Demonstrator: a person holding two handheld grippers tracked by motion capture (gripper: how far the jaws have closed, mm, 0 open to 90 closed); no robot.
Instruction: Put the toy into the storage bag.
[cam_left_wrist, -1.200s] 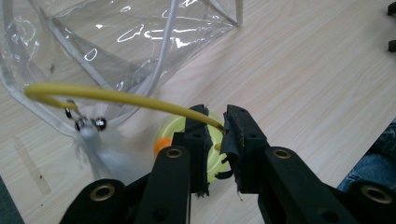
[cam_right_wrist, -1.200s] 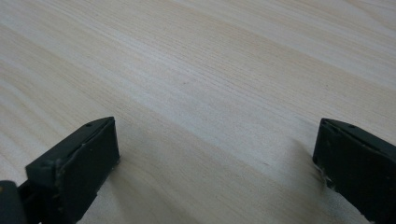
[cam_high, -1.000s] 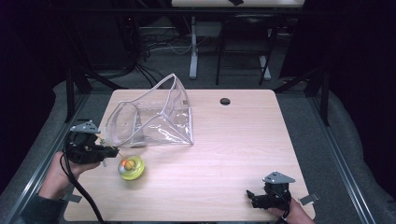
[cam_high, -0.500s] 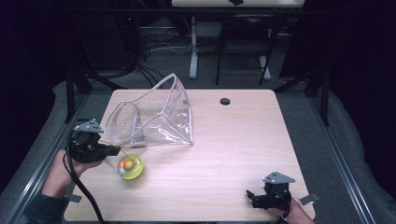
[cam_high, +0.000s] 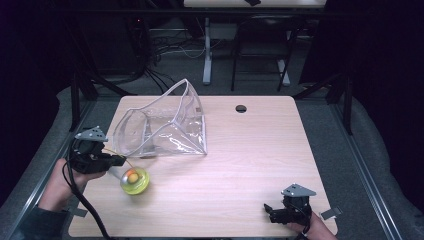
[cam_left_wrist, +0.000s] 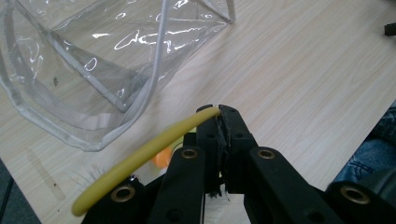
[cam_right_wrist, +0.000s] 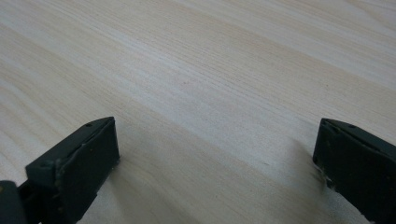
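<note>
A yellow-green round toy (cam_high: 133, 181) with an orange ball in it is at the table's front left, just below a clear plastic bag (cam_high: 160, 125) that lies with its mouth open. My left gripper (cam_high: 119, 161) is beside the toy, shut on the toy's thin yellow loop (cam_left_wrist: 154, 147). In the left gripper view the loop curves out from between my closed fingertips, and the clear bag (cam_left_wrist: 93, 60) lies just beyond them. My right gripper (cam_high: 270, 209) rests open near the front right edge. Between its jaws there is bare wood (cam_right_wrist: 215, 116).
The light wooden table (cam_high: 260, 150) has a small dark cable hole (cam_high: 241, 108) near its far edge. Dark metal frame posts and cables stand behind the table. My cable (cam_high: 82, 205) trails off the front left.
The left gripper and the toy have shifted slightly left and toward the front. The right gripper has stayed put.
</note>
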